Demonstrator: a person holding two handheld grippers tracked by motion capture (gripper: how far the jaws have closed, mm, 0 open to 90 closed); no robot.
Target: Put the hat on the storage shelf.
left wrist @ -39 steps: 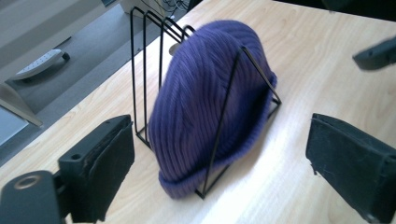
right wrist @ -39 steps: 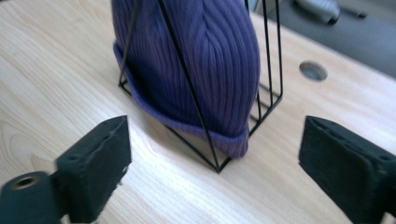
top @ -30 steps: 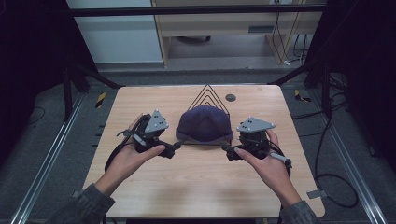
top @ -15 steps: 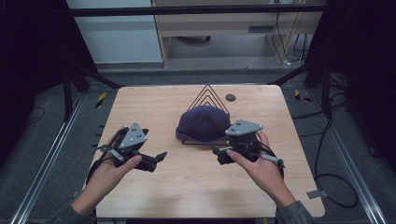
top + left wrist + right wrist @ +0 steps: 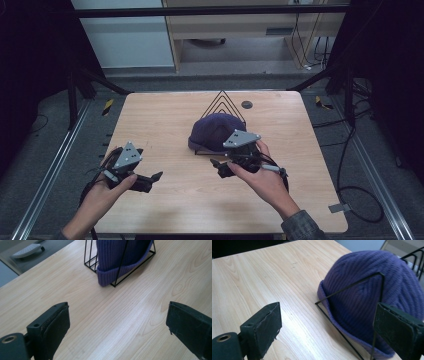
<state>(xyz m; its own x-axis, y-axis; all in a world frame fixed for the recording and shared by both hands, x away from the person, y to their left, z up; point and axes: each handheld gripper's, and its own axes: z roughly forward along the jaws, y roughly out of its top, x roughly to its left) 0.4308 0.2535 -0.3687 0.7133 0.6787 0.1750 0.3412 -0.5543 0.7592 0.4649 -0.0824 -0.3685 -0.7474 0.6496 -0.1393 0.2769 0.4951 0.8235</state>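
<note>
On the table [image 5: 165, 125]: purple beanie [image 5: 216, 131] is held inside black wire rack [image 5: 223, 103]. Right gripper [image 5: 218, 168] is held just beside it, left gripper [image 5: 156, 176] well apart; both jaws spread, nothing gripped.

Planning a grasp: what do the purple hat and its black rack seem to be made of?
The hat looks like soft ribbed knit, probably wool or acrylic, matte, with a folded cuff. The rack looks like thin bent metal wire with a matte black coat.
</note>
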